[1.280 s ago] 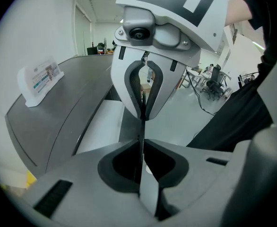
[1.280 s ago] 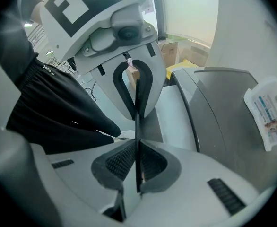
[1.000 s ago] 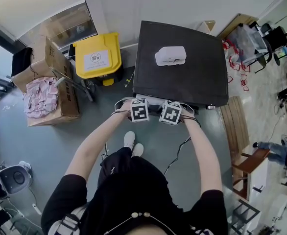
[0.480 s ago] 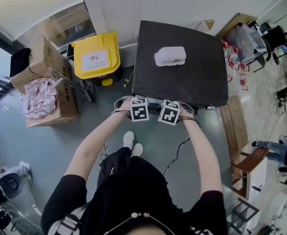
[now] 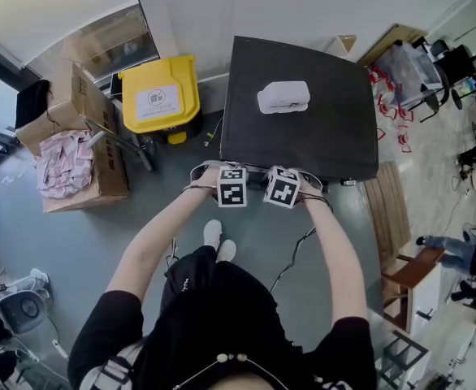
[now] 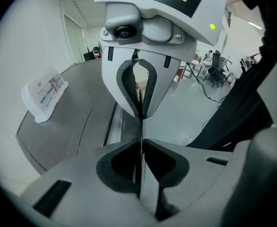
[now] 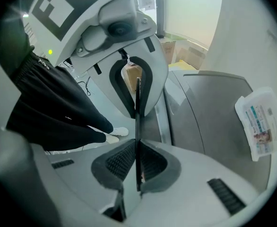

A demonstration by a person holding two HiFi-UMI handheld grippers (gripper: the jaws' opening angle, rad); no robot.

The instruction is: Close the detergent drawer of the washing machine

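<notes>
Standing at the front of the washing machine (image 5: 303,136), we hold both tools side by side over its front top edge, marker cubes up. On the left gripper (image 6: 140,139) the fingers (image 6: 117,167) lie together with only a thin dark seam between the pads, and we can make out nothing clamped there. The right gripper (image 7: 137,141) matches: its 2 fingers (image 7: 155,167) are pressed closed, empty as far as we can see. Each tool faces the other's tips at close range; we cannot tell whether they touch. The detergent drawer (image 5: 254,170) sits at the front edge right under the cubes, mostly hidden, so we cannot say how far it stands out. A white packet (image 5: 283,96) lies on the machine's top.
</notes>
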